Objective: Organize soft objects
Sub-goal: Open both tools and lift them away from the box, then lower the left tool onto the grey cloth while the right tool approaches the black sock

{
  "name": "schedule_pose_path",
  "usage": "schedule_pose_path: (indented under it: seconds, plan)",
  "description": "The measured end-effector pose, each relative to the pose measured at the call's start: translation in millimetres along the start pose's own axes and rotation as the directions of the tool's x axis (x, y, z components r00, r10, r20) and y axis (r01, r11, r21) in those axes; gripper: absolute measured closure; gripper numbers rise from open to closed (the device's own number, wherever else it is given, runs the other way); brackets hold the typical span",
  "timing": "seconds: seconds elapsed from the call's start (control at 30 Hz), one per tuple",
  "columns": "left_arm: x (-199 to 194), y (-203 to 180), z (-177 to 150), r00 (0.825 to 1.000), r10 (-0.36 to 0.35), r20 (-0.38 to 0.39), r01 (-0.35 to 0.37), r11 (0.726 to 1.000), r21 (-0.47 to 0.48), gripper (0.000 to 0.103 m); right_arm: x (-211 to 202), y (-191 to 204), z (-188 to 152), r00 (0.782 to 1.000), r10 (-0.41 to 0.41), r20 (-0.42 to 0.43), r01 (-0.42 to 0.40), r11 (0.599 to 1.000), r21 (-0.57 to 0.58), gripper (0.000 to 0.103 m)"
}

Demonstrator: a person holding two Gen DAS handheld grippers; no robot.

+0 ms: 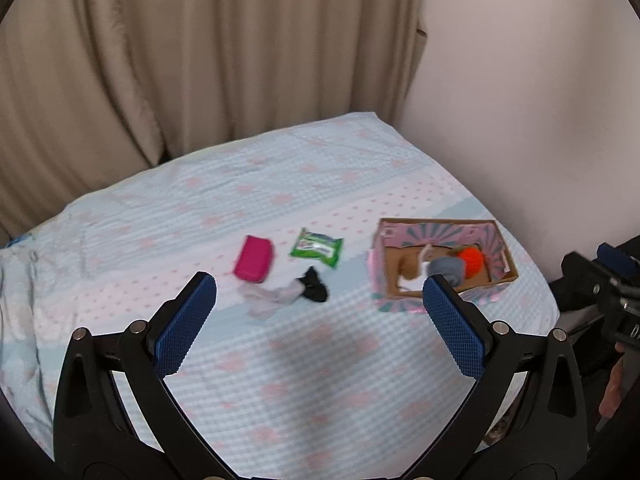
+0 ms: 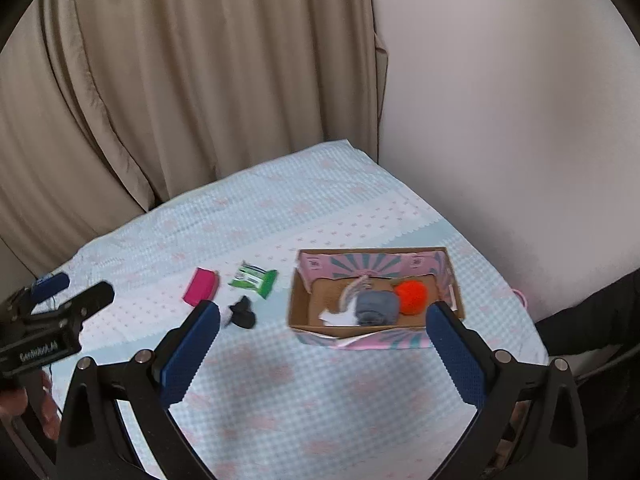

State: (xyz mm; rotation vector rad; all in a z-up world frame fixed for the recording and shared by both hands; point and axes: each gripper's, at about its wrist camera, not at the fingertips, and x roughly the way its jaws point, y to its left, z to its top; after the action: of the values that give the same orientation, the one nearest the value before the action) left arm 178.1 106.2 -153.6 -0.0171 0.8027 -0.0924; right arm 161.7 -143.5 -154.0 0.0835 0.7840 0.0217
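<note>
Stock check, as you hold it now:

- Box [image 2: 450, 276], on the bed [image 2: 320, 392], right side: holds an orange ball [image 2: 411, 297], a grey roll [image 2: 376, 307] and some white and pink pieces, too blurred to name. Judged done.
- Loose on the bed, left of the box: pink pouch [image 1: 254, 258], green packet [image 1: 317, 247], black sock [image 1: 313, 285], pale sock [image 1: 268, 298] touching the black one. Judged still to go, about half.
- Left tool [image 1: 320, 304]: jaws wide, empty, above the bed.
- Right tool [image 2: 324, 332]: jaws wide, empty.
</note>
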Motion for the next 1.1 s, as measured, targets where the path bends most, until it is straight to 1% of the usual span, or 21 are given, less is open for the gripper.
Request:
schedule_pose_path:
  seconds: [0.1,0.27,0.4,0.47,0.53,0.6,0.7,0.77,0.9,1.0,1.03,1.1]
  plan:
    - [-8,32,-14,1.0,-0.003,0.002,0.003,1.0,-0.001,0.0,-5,25,-9,1.0,0.009,0.027,-0.009,1.0,-0.007,0.0]
    - [-2,72,-23,0.999,-0.032,-0.013,0.033,0.999,0.033,0.0,3,64,-20,0.999,0.011,0.044,-0.009,1.0,-0.026,0.0]
    - [16,97,-26,0.999,-0.051,-0.016,0.052,0.997,0.059,0.0,22,90,-28,0.999,0.015,0.033,-0.014,1.0,-0.021,0.0]
    - [33,107,-27,0.998,-0.055,-0.022,0.057,0.996,0.072,0.0,34,103,-33,0.999,0.028,0.03,-0.027,0.999,-0.033,0.0]
    - [57,117,-31,0.997,-0.061,-0.043,0.064,0.995,0.075,0.0,55,117,-40,0.998,0.06,0.026,-0.058,0.996,-0.066,0.0]
    - [82,126,-36,0.995,-0.088,-0.057,0.092,0.993,0.072,0.0,78,127,-47,0.997,0.077,0.012,-0.075,0.993,-0.093,0.0]
    - [124,131,-48,0.991,-0.109,-0.075,0.115,0.989,0.089,0.0,116,137,-58,0.996,0.09,0.005,-0.089,0.988,-0.129,0.0]
    - [151,133,-57,0.989,-0.123,-0.087,0.131,0.986,0.099,0.0,142,140,-65,0.996,0.09,-0.003,-0.089,0.985,-0.147,0.0]
    - [213,133,-87,0.98,-0.168,-0.107,0.18,0.976,0.12,0.001,199,147,-86,0.996,0.089,-0.019,-0.091,0.977,-0.194,0.001]
    - [256,131,-110,0.974,-0.187,-0.126,0.203,0.97,0.131,0.003,245,152,-106,0.995,0.085,-0.041,-0.093,0.965,-0.247,0.004]
    - [272,130,-118,0.972,-0.191,-0.136,0.209,0.969,0.131,0.003,260,153,-112,0.996,0.08,-0.048,-0.09,0.962,-0.259,0.007]
    - [295,130,-126,0.971,-0.193,-0.142,0.212,0.969,0.129,0.003,284,154,-121,0.997,0.056,-0.052,-0.068,0.955,-0.289,0.008]
